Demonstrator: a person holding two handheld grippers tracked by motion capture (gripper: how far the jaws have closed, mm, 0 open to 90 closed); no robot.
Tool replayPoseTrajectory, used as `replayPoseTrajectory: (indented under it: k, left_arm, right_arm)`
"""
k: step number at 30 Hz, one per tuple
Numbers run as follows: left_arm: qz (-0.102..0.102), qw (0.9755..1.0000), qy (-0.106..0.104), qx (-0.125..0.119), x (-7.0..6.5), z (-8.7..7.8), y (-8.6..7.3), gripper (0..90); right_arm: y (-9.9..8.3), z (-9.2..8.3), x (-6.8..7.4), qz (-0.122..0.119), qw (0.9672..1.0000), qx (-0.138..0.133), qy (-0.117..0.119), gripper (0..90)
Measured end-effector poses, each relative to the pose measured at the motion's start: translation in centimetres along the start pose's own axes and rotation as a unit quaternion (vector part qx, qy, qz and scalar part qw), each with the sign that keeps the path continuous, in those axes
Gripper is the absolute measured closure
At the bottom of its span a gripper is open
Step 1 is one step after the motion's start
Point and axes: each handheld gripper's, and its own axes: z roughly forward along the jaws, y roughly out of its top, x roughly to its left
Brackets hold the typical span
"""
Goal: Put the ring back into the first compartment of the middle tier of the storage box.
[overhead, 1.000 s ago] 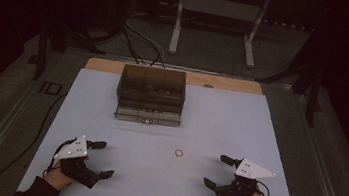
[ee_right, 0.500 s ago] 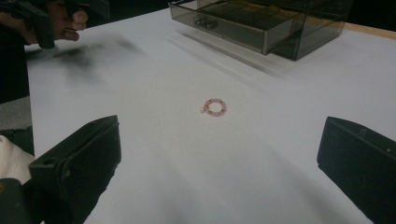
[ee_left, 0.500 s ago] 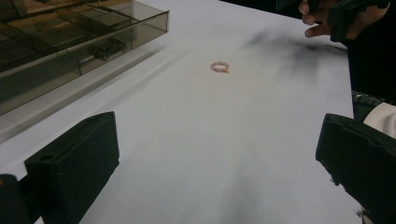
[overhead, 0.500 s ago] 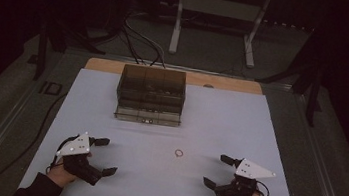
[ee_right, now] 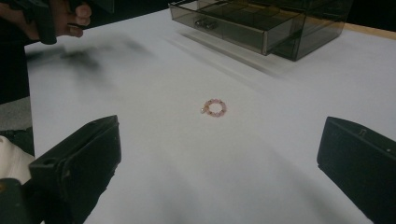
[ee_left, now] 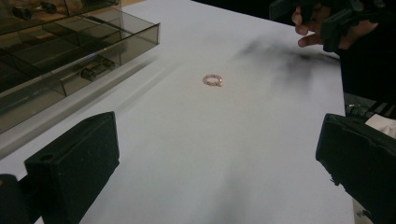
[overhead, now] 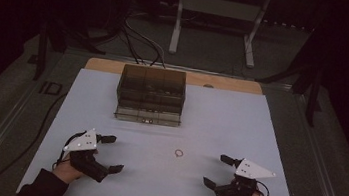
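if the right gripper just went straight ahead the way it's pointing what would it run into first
Probably the small pink beaded ring: it lies on the white table about centred between the right gripper's open jaws, with bare surface before it. Beyond it lies the person's left hand. Depth is hard to judge, so the jaws might pass over the ring.

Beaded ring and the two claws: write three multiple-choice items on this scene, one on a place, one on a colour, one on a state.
1. Where does the beaded ring lie?
A. Inside the drawer box
B. On the white table top, between the two claws
C. In the left claw

2. What colour are its beads?
A. Pink
B. Green
C. Blue

3. How do the left claw and the right claw stand?
A. Both shut on the ring
B. One open, one shut
C. Both open and empty

Answers:
1. B, since the high view shows it on the bare table top, in front of the drawer box.
2. A, as both gripper views show pink beads.
3. C, since each pair of jaws stands wide apart, with the ring untouched.
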Motion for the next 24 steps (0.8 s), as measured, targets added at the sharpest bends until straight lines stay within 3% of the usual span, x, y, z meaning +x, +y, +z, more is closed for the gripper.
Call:
replayPoseTrajectory:
  k: [24]
  left_arm:
    - [0.0, 0.9994, -0.035, -0.006, -0.5, 3.8, 2.7, 0.9]
  right_arm:
    - [0.0, -0.1, 0.0, 0.001, 1.0, -0.001, 0.001, 0.0]
